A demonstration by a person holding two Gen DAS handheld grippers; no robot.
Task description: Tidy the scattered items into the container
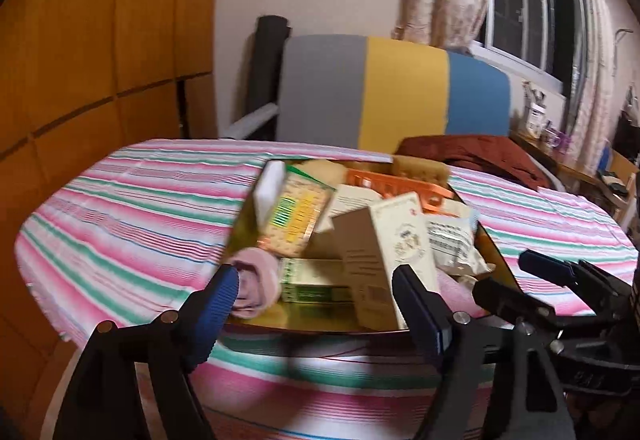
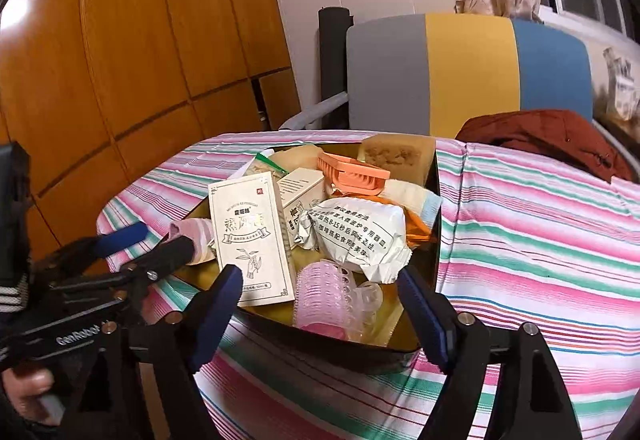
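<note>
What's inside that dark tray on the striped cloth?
The tray holds a tall cream box, a white food packet, a pink hair roller, an orange brush and sponges. The pile hides whatever lies beneath.

Left tool (image 1: 316, 304): black moulded frame; two fingers (image 1: 218, 316) faced with ribbed blue pads; silver round-head screws at the finger pivots; white "GenRobot" lettering along its body, legible in the right wrist view. Right tool (image 2: 320, 304): identical black frame, blue ribbed pads, silver pivot screws. Hand (image 2: 28, 392): bare skin; dark sleeve with white-striped cuff.
</note>
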